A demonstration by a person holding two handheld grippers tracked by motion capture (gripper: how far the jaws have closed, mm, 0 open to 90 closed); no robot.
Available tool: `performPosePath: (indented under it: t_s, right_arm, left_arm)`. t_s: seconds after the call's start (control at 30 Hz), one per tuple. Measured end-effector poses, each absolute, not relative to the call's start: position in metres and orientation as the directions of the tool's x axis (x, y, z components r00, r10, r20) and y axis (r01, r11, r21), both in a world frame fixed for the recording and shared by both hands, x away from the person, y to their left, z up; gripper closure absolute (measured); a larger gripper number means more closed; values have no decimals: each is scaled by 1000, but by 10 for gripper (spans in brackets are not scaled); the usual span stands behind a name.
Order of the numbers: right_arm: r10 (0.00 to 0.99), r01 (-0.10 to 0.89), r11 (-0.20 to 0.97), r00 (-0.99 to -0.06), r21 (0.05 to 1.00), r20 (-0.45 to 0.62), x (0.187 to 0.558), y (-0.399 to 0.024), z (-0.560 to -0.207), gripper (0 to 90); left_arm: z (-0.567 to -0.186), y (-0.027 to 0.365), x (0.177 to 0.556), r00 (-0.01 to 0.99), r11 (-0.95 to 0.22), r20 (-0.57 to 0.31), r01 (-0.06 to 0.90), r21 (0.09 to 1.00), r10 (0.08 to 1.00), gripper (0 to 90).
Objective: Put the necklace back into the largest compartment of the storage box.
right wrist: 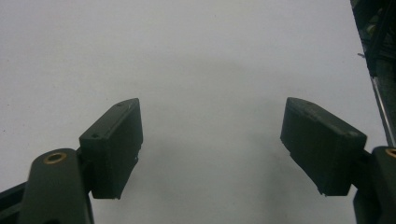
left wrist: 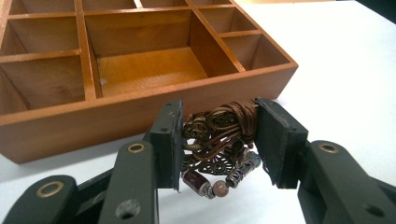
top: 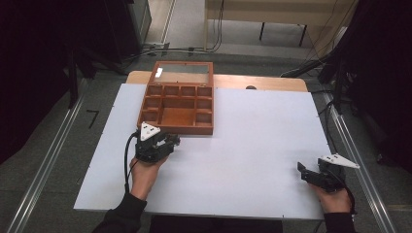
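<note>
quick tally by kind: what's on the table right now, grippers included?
Grippers: 2, left gripper shut on the jewellery, right gripper open over bare table.
Wooden compartment box: 1, lid open.
Beaded cord jewellery bundle: 1, held just outside the box's near wall.
Total: 4

A lab-like workroom is suggested by black curtains [top: 39, 73], floor cables [top: 311, 63] and metal rails [top: 43, 170].

An open compartmented wooden box [top: 177, 104] sits on the white table [top: 252, 145] at 11 o'clock, a beaded corded necklace [left wrist: 217, 144] just before it.
</note>
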State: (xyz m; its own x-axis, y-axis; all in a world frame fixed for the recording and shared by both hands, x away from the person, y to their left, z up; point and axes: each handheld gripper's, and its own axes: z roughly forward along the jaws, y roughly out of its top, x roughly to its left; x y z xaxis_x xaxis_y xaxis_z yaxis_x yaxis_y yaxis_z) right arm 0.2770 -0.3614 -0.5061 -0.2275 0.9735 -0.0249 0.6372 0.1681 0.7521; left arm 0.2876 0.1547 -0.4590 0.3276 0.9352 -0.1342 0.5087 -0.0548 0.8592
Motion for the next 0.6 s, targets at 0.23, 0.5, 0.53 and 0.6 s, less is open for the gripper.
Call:
performPosePath:
  t_s: [0.23,0.5,0.53,0.6]
  right_arm:
    - [973,637,169,-227,752,-26,277,-361,-506,193]
    - [973,637,169,-229,752,-25,277,-361,-506,194]
    - [973,638,168,-228,752,-25,277,-361,-506,193]
    - [973,638,170,-229,751,-26,277,-361,-506,193]
  left_arm:
    - [-455,154,295,321,-49,-136,507,861,937,552]
    - [-451,153,302,315,-47,-134,507,861,939,553]
    - [-450,153,303,315,-48,-134,509,860,940,552]
    - [-450,153,305,311,-44,-135,507,861,941,552]
